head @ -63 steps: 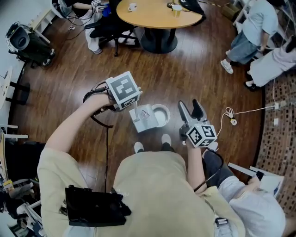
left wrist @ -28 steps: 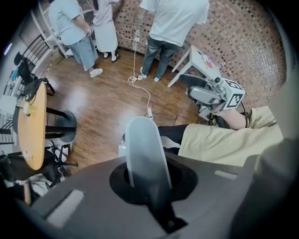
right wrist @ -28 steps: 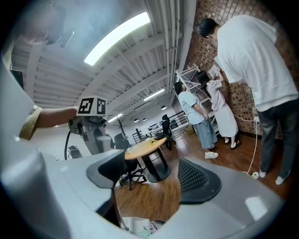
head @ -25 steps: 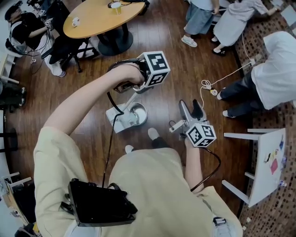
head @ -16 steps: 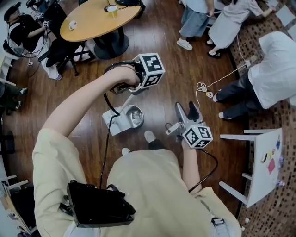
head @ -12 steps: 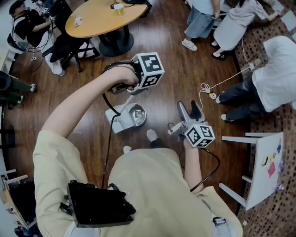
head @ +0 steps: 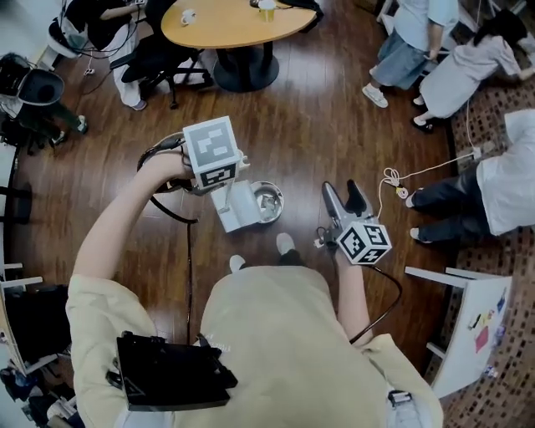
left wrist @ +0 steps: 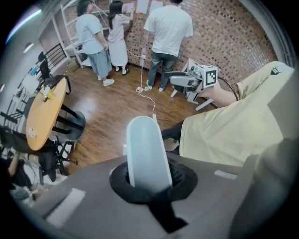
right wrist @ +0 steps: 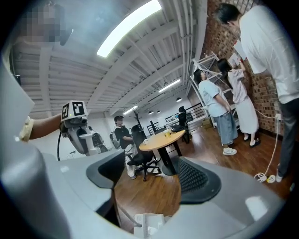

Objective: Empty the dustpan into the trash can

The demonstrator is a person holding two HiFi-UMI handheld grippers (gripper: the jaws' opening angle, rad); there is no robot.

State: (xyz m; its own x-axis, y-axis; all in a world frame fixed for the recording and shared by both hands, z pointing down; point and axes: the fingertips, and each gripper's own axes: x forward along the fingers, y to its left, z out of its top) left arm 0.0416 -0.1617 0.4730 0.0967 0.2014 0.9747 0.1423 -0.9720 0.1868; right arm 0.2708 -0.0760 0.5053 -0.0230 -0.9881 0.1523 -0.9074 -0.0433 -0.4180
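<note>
In the head view my left gripper (head: 219, 180) points steeply down under its marker cube. It is shut on the rounded white handle (left wrist: 145, 149) of the dustpan (head: 236, 207). The white pan hangs tilted against the left rim of the small round metal trash can (head: 269, 201) on the wood floor. My right gripper (head: 343, 194) hovers to the right of the can, roughly level, its jaws open and holding nothing. In the right gripper view the pan's ribbed white edge (right wrist: 148, 225) shows at the bottom between the open jaws.
A round wooden table (head: 238, 21) with chairs stands farther off. Several people stand or crouch at the right (head: 493, 180), by a white cable (head: 399, 185) on the floor. A white stool (head: 460, 326) is near my right side. My feet (head: 284, 244) are just behind the can.
My left gripper has swung to the left with the dustpan, and the pan now sits closer against the can. The right gripper has shifted slightly; its jaws stay open.
</note>
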